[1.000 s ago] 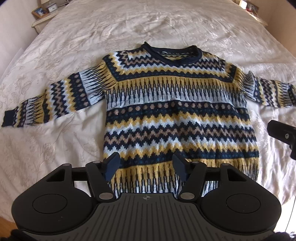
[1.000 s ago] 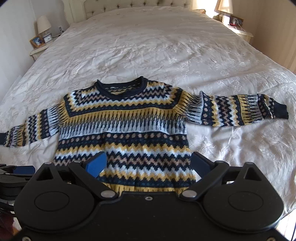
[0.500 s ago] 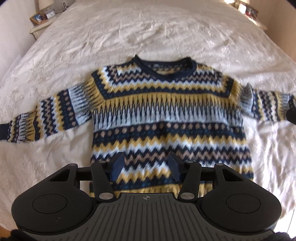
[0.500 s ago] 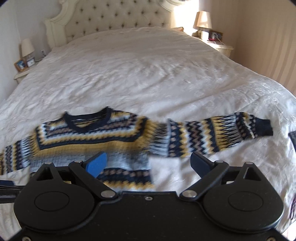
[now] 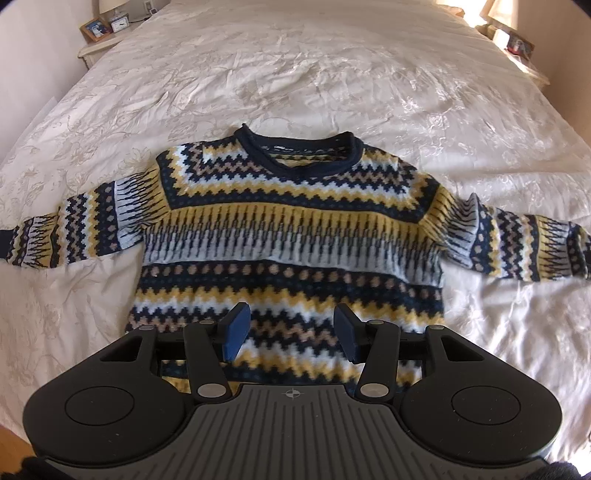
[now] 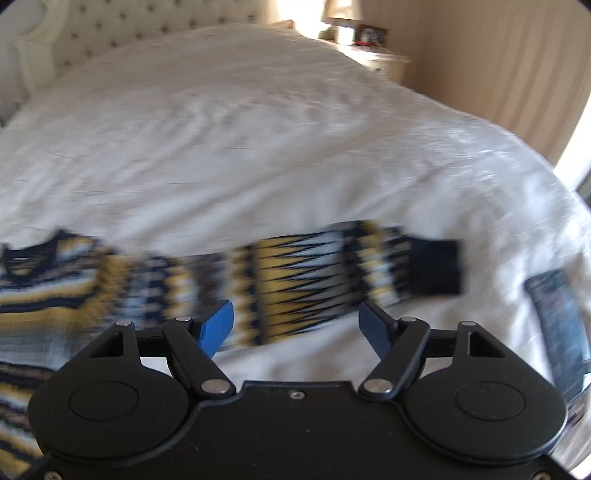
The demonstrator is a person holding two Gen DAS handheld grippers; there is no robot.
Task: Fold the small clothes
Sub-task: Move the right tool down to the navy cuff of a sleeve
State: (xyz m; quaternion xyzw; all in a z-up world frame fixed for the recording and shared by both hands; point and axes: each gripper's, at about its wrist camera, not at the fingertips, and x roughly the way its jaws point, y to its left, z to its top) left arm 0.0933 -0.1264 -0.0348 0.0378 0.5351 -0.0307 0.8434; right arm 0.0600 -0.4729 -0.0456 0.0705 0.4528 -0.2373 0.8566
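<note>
- One knitted sweater (image 5: 291,236), banded in navy, yellow, pale blue and tan, lies flat and face up on a white bedspread (image 5: 295,74), neck toward the headboard (image 6: 110,33) and both sleeves stretched out to the sides.
- Above the lower part of the sweater's body hangs the left gripper (image 5: 291,328), tipped steeply down; its blue pads stand apart with only the knit pattern showing beyond the gap, and nothing is pinched between them.
- Over the sweater's right sleeve (image 6: 314,280) hangs the right gripper (image 6: 299,326); its jaws have just been closing but are spread wide, and the sleeve lies behind the gap, not squeezed by the pads.
- That sleeve ends in a dark navy cuff (image 6: 436,267), which lies flat on the bedspread to the right of the right gripper's fingers.
- Much of the right wrist view is smeared by motion blur, so fine detail of the sleeve cannot be told.
- Near the bed's right edge lies a dark, flat, screen-like object (image 6: 561,332); what it is cannot be told.
- Bedside tables stand at both sides of the bed head, the left one carrying a framed photo (image 5: 95,28) and a small clock (image 5: 120,24).
</note>
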